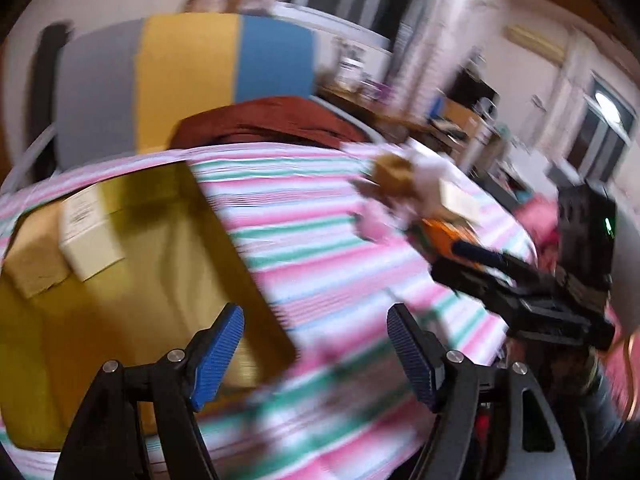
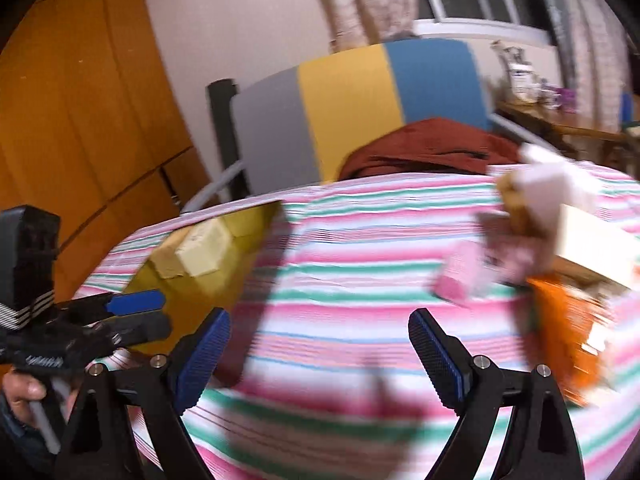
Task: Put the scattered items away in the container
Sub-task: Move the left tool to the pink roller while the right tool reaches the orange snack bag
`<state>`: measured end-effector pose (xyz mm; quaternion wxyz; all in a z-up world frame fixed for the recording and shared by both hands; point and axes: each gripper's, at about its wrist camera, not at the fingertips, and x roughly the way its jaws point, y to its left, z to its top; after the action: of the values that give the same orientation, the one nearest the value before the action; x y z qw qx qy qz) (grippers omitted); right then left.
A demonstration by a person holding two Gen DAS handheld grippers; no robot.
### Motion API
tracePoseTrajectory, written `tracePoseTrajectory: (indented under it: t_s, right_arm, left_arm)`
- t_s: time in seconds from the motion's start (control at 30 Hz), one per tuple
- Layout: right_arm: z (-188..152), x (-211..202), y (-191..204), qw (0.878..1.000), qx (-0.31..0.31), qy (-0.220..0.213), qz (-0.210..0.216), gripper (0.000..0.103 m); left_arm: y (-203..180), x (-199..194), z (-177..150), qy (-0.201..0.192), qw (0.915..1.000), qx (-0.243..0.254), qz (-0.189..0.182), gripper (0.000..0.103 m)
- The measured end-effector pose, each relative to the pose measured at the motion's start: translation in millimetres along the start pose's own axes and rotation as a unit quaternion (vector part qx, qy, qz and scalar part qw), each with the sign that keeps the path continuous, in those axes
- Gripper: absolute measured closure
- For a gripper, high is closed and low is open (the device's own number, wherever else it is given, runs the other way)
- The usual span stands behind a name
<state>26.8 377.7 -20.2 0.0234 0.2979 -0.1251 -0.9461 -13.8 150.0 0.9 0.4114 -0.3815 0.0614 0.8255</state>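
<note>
Both views are smeared by motion blur, so fine detail is uncertain. The left gripper [image 1: 316, 352] stands with its blue-padded jaws apart and nothing between them, hanging over the near edge of a table covered by a pink, green and white striped cloth [image 1: 312, 248]. The right gripper [image 2: 320, 360] is likewise spread wide and empty above the same cloth. The container, a yellow open box [image 1: 160, 280], sits on the cloth at the left side of the table; two pale cartons [image 1: 90, 236] already lie inside it, side by side against its far wall. The scattered items [image 2: 536, 240] remain in a loose heap toward the right side of the table, well apart from the box: a pink carton [image 2: 460, 280], a brown and white packet, a flat cream-coloured box and an orange packet [image 2: 564, 328] can be made out, though blur hides their labels. Open striped cloth lies between the heap and the box, with nothing standing in the way. Behind the table stands a chair with a grey, yellow and blue back [image 1: 188, 76], a rust-red cloth [image 1: 272, 122] bunched on its seat. In the right wrist view a hand [image 2: 22, 396] grips the handle of the left gripper at the lower left.
</note>
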Motion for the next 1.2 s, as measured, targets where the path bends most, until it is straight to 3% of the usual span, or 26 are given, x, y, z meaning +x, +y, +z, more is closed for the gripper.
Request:
tracePoseTrajectory:
  t_s: [0.1,0.3,0.57,0.67,1.0,1.2]
  right_arm:
    - [-13,-22,-29,0.999,0.011,-0.006,-0.047,0.012]
    - [-29,-60,-91,0.993,0.063,-0.016,-0.101,0.012]
    - [-42,-76,-134,0.987,0.105,-0.017,-0.120,0.007]
    - [-40,-72,-137,0.986,0.104,-0.018,-0.126,0.005]
    - [-37,-48,-141,0.983,0.085,-0.039,-0.157,0.005]
    - [-31,-33,-147,0.981,0.074,-0.045,-0.173,0.005]
  left_arm:
    - [-36,19,-2,0.020,0.9985,0.048,-0.014,0.027]
    - [-79,61,-20,0.062,0.9938,0.091,-0.015,0.027]
    - [-88,98,-31,0.085,0.9896,0.115,0.015,0.027]
    - [-90,103,-31,0.074,0.9885,0.128,0.028,0.025]
    - [-87,112,-34,0.037,0.9928,0.113,0.014,0.007]
    - [-88,116,-32,0.035,0.9929,0.113,0.012,0.004]
